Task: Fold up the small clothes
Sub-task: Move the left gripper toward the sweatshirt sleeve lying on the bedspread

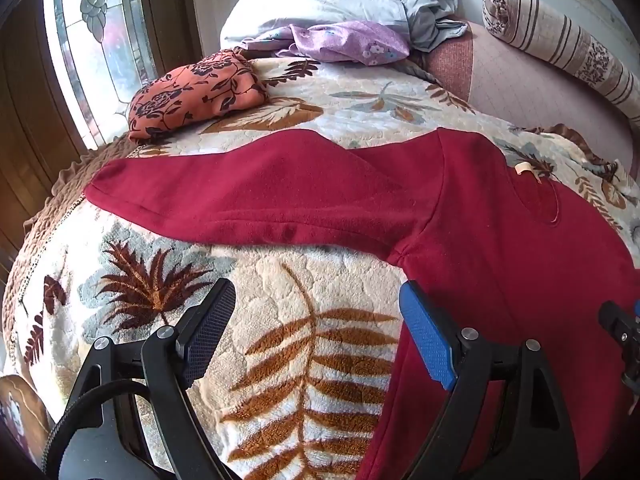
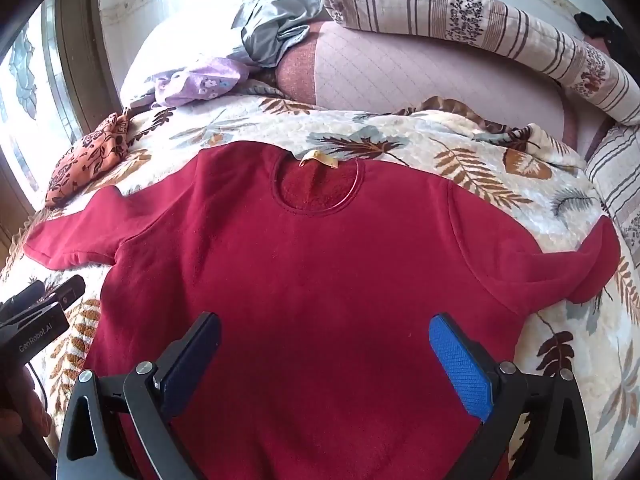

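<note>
The red sweater (image 2: pixel 304 264) lay flat on the bed (image 2: pixel 460 152), neck at 12 o'clock, sleeves out at 9 and 3. Both claws, left (image 1: pixel 316 336) and right (image 2: pixel 324 364), hung spread and empty. Soft, thick fleece, probably light and grippy; best pinched at a cuff or shoulder seam.

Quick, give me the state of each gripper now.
Left gripper: open, holding nothing, over the blanket.
Right gripper: open, holding nothing, over the red sweater.
</note>
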Demonstrator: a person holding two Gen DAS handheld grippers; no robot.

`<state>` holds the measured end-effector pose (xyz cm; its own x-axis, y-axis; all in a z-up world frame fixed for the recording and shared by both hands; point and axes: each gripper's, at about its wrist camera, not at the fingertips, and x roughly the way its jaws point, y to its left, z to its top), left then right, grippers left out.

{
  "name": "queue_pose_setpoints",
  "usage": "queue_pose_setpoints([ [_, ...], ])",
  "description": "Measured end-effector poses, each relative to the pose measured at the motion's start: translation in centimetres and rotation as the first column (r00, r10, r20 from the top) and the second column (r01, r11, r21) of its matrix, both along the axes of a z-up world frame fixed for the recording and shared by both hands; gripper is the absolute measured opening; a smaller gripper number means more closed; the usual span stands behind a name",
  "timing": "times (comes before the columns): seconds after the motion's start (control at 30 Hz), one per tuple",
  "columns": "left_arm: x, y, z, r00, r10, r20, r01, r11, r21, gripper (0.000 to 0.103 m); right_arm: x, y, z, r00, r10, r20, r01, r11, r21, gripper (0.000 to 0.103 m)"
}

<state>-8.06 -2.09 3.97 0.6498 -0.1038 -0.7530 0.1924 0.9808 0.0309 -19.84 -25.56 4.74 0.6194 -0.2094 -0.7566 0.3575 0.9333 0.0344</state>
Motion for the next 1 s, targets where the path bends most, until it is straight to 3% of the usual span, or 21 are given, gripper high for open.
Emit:
queue_pose_setpoints([
  [0.6, -1.0, -1.9, -0.1, 0.996, -0.072, 0.052, 0.071, 0.997, 0.028, 0.085, -0.7, -0.8, -2.5, 0.996, -0.091, -0.008, 0.091, 0.995, 0.047, 0.103],
  [0.63, -1.1, -2.0, -0.1, 0.996, -0.077, 0.053, 0.076, 0.997, 0.024, 0.085, -0.5, -1.2, -1.7, 0.996, -0.085, 0.031, 0.081, 0.989, 0.125, 0.103],
  [0.67, -1.1, -2.0, -0.1, 0.995, -0.084, 0.054, 0.083, 0.996, 0.018, 0.085, -0.5, -1.3, -1.8, 0.995, -0.089, 0.036, 0.084, 0.989, 0.123, 0.103],
  [0.7, -1.2, -2.1, 0.0, 0.995, -0.089, 0.054, 0.089, 0.996, 0.013, 0.085, -0.9, -1.6, -1.8, 0.987, -0.075, 0.139, 0.062, 0.994, 0.092, 0.103],
  [0.77, -1.3, -2.3, 0.0, 0.993, -0.098, 0.058, 0.098, 0.995, 0.009, 0.085, -1.2, -2.2, -1.7, 0.984, -0.074, 0.165, 0.067, 0.997, 0.047, 0.103],
  [0.9, -1.6, -2.7, 0.0, 0.991, -0.118, 0.070, 0.118, 0.993, 0.006, 0.085, -1.1, -2.3, -1.9, 0.992, -0.113, 0.049, 0.110, 0.991, 0.071, 0.103],
  [1.0, -1.8, -3.0, 0.0, 0.989, -0.130, 0.075, 0.129, 0.992, 0.010, 0.085, -1.2, -2.3, -1.9, 0.992, -0.123, 0.041, 0.119, 0.989, 0.090, 0.103],
])
